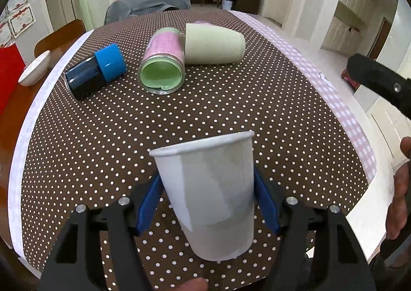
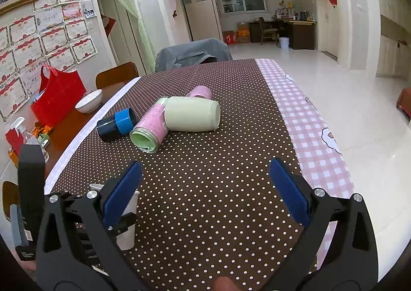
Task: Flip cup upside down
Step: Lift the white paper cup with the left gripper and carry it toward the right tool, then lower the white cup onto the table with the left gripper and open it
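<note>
Between the left fingers: the white paper cup (image 1: 208,196) sat clamped at mid-wall, mouth up and tilted, above the dotted tablecloth (image 1: 205,106).
Left gripper (image 1: 208,203): blue pads pressed the cup from 9 and 3 o'clock.
Handling: likely light, thin and easily crushed; a gentle mid-wall hold seemed safest, well below the stiffer rolled rim.
Right gripper (image 2: 205,188): jaws stood wide apart, holding nothing, with the cup at its 8 o'clock.
Farther, toward 12 o'clock: a blue-capped dark bottle (image 1: 95,73), a pink jar (image 1: 163,62) and a pale green cup (image 1: 213,44) lay on their sides.
Obstruction: none seemed near enough to hinder turning.
</note>
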The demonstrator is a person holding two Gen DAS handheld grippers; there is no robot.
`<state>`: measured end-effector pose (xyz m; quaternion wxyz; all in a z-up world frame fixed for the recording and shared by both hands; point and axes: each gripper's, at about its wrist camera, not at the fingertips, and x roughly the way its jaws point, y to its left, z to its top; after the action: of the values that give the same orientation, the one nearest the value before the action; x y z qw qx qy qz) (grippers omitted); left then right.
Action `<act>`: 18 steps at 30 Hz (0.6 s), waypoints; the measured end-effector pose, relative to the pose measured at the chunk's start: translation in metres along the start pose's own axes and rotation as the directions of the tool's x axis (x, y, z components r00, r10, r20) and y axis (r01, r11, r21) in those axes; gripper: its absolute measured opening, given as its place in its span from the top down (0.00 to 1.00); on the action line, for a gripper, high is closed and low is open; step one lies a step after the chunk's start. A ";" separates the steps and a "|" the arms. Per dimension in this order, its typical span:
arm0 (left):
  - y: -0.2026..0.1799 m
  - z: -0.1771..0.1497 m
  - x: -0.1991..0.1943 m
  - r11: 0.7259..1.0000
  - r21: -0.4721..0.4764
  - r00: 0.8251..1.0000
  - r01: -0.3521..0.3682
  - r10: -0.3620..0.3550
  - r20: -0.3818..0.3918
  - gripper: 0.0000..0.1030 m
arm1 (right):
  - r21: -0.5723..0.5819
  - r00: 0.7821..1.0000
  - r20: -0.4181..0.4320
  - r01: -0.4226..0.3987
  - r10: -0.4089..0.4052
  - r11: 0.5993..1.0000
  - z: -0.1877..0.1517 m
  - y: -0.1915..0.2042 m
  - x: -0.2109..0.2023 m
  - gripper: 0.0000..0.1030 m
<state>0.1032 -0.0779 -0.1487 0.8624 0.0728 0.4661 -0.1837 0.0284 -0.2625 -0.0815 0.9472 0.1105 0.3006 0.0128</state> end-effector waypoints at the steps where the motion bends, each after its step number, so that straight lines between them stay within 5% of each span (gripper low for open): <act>1: 0.000 0.000 0.002 1.000 0.001 1.000 -0.003 0.003 -0.001 0.32 | 0.001 1.000 -0.001 0.001 -0.001 1.000 0.000 -0.001 0.000 0.06; 6: -0.007 0.002 0.002 1.000 0.028 1.000 -0.006 0.006 0.019 0.19 | 0.008 1.000 -0.001 0.003 -0.003 1.000 0.000 -0.005 0.000 0.06; 18: 0.004 0.000 -0.024 0.999 -0.030 0.991 -0.037 0.040 0.124 0.18 | 0.013 1.000 -0.002 0.001 -0.001 1.000 0.000 -0.009 0.000 0.06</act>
<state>0.0926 -0.0687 -0.1290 0.8941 0.0583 0.4124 -0.1648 0.0278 -0.2709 -0.0828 0.9462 0.1165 0.3016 0.0107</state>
